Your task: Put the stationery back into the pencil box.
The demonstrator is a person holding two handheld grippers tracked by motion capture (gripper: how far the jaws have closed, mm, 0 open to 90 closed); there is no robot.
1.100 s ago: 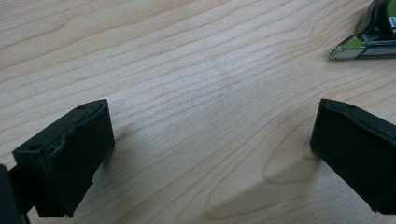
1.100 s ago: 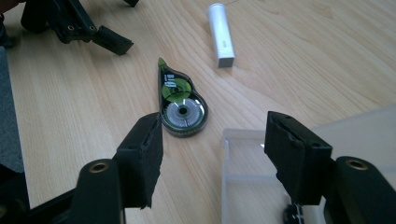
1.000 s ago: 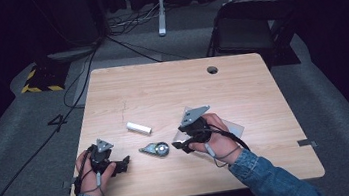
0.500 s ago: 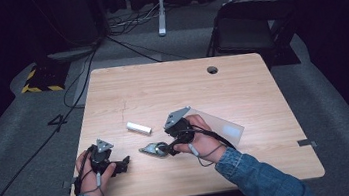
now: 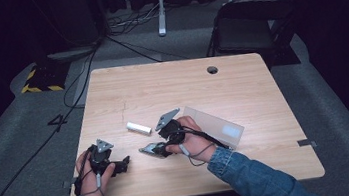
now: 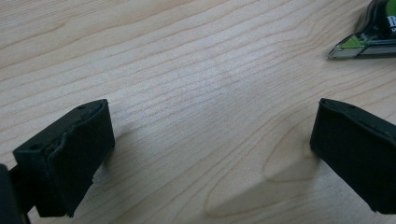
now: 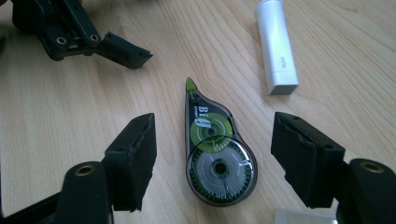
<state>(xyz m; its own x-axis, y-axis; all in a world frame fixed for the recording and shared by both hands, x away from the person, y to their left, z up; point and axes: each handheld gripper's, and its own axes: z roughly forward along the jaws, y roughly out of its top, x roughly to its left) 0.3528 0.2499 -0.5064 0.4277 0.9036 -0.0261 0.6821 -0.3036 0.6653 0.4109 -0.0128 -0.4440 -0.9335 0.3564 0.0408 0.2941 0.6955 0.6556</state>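
Clear wood flanks the correction tape roller (image 7: 215, 154); white stick (image 7: 276, 45) lies well beyond.

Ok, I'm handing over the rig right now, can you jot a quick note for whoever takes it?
Right gripper: fingers have just been opening and stand wide on either side of the correction tape roller, not touching it.
Left gripper: open, nothing between its fingers, resting low on the table.
White tube lies beside the roller; clear plastic case lies to its right.
Done: right gripper lined up over the roller.
Left: close and lift.
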